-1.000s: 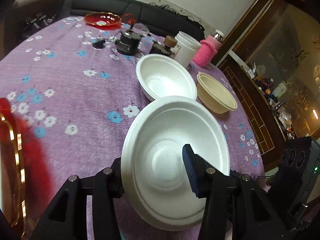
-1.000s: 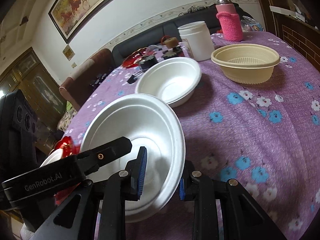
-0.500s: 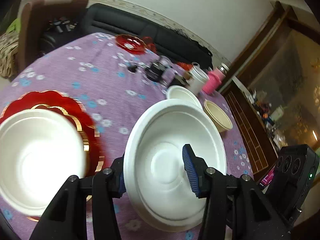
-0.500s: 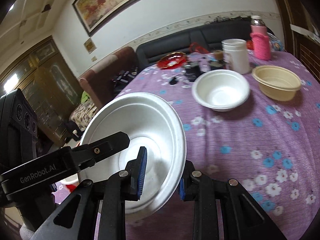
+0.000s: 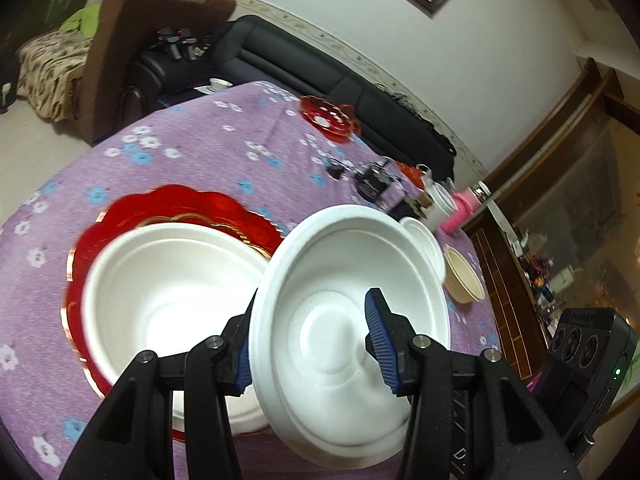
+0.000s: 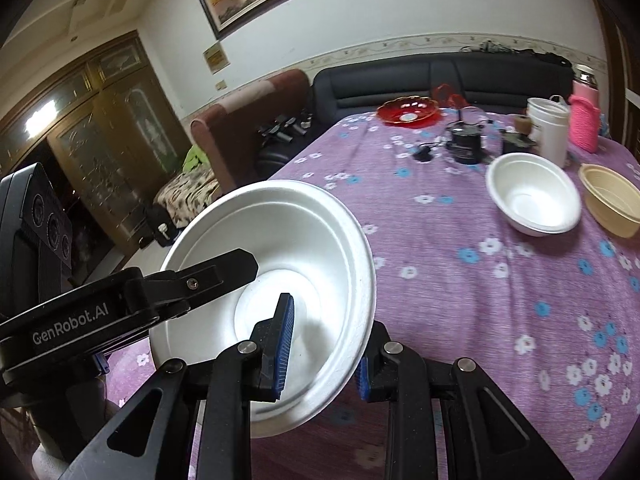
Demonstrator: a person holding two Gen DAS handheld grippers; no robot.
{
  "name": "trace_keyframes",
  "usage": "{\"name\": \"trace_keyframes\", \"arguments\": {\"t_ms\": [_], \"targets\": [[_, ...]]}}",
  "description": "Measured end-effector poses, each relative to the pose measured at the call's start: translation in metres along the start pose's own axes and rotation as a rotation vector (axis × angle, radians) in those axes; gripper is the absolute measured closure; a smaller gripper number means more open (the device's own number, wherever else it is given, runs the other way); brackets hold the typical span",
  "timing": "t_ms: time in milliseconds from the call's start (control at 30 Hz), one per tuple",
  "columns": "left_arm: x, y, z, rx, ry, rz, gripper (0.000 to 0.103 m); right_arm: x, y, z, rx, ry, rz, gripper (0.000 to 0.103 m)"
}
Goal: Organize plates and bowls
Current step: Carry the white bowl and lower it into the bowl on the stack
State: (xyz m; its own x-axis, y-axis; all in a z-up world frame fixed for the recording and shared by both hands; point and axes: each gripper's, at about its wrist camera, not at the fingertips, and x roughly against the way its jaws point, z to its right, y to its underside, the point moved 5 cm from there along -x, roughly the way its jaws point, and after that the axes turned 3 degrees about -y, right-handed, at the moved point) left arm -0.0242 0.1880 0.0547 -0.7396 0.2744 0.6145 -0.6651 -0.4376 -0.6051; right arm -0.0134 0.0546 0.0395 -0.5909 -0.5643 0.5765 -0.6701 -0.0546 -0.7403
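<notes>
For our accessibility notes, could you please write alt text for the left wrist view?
The left gripper clamps the rim of a white foam bowl, held tilted above a purple floral tablecloth. Beside it, another white bowl sits on a red plate. Farther off are a white bowl and a beige bowl.

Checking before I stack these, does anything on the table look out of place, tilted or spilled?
Nothing is spilled or broken. The held white bowl is tilted, clamped at opposite rims by the left gripper and right gripper, beside the white bowl on the red plate. That looks like carrying, not a fault.
</notes>
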Motion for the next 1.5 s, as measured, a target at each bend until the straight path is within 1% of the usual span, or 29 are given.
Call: {"name": "trace_keyframes", "arguments": {"t_ms": [133, 267, 367, 533, 700, 767, 800, 933, 1033, 1133, 1233, 1400, 1433, 1500], "targets": [[-0.002, -0.005, -0.022, 0.039, -0.034, -0.009, 0.056, -0.02, -0.002, -0.013, 0.015, -0.013, -0.035, 0.074], [-0.007, -0.007, -0.039, 0.058, -0.088, -0.02, 0.056, -0.039, -0.002, -0.024, 0.027, -0.02, -0.075, 0.074], [-0.009, -0.009, -0.049, 0.08, -0.105, -0.027, 0.056, -0.056, 0.0, -0.027, 0.02, -0.026, -0.107, 0.074], [-0.012, -0.01, -0.059, 0.1, -0.101, -0.036, 0.056, -0.074, 0.005, -0.023, -0.015, -0.038, -0.151, 0.074], [-0.011, -0.011, -0.063, 0.13, -0.073, -0.029, 0.05, -0.083, 0.008, -0.022, -0.02, -0.036, -0.173, 0.074], [-0.007, -0.013, -0.063, 0.142, -0.06, -0.018, 0.043, -0.085, 0.007, -0.024, -0.004, -0.027, -0.174, 0.074], [-0.004, -0.014, -0.064, 0.149, -0.05, -0.006, 0.038, -0.086, 0.007, -0.025, 0.002, -0.023, -0.174, 0.074], [0.015, -0.02, -0.068, 0.168, -0.038, 0.055, 0.029, -0.09, 0.007, -0.03, 0.039, 0.011, -0.163, 0.074], [0.027, -0.024, -0.072, 0.183, -0.025, 0.078, 0.027, -0.094, 0.009, -0.03, 0.05, 0.029, -0.163, 0.074], [0.034, -0.026, -0.076, 0.195, -0.02, 0.086, 0.027, -0.095, 0.01, -0.031, 0.058, 0.058, -0.156, 0.074], [0.037, -0.026, -0.08, 0.205, -0.024, 0.092, 0.026, -0.093, 0.01, -0.034, 0.079, 0.067, -0.154, 0.074], [0.04, -0.024, -0.079, 0.199, -0.021, 0.092, 0.026, -0.083, 0.007, -0.042, 0.153, 0.136, -0.12, 0.074], [0.04, -0.023, -0.077, 0.195, -0.021, 0.092, 0.026, -0.08, 0.006, -0.042, 0.154, 0.146, -0.111, 0.073], [0.043, -0.022, -0.074, 0.186, -0.021, 0.096, 0.026, -0.077, 0.004, -0.041, 0.13, 0.133, -0.108, 0.055]]}}
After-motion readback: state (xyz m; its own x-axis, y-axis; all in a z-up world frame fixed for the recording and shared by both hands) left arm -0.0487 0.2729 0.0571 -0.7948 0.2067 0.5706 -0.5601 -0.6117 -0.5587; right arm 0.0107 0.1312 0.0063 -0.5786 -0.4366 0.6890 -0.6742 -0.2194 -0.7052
